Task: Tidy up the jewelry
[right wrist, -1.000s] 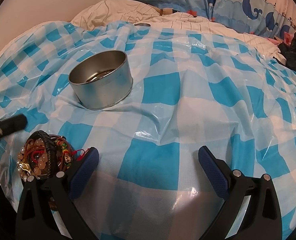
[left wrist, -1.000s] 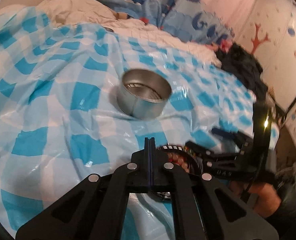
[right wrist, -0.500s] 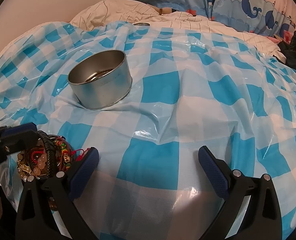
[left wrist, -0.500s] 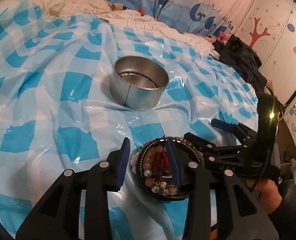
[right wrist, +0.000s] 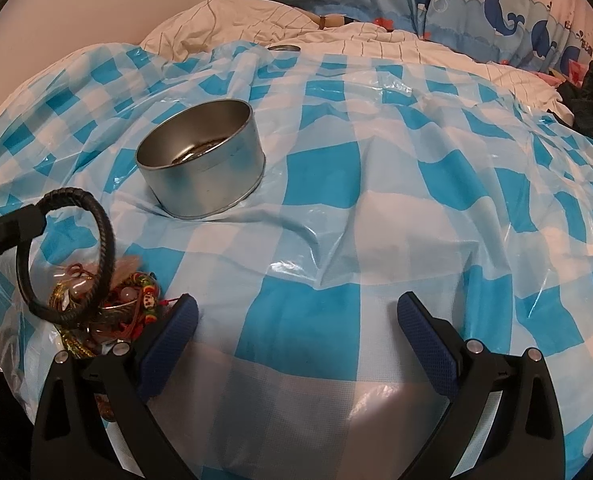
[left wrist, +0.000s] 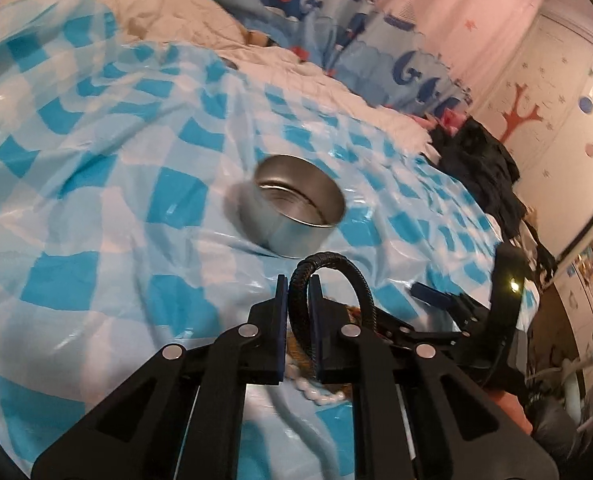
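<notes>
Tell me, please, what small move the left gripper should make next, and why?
Probably lift and carry forward to the metal tin. The left gripper is shut on the black braided bracelet, whose lower end still sits in the jewelry pile; the right gripper is open and idle.

The tin (right wrist: 202, 160) stands on the checked sheet (right wrist: 376, 184), left of middle in the right wrist view; nearer and further left lies the jewelry pile (right wrist: 112, 300); the braided bracelet (right wrist: 70, 256) stands on edge above it; bedding (right wrist: 296, 28) lies behind.
</notes>
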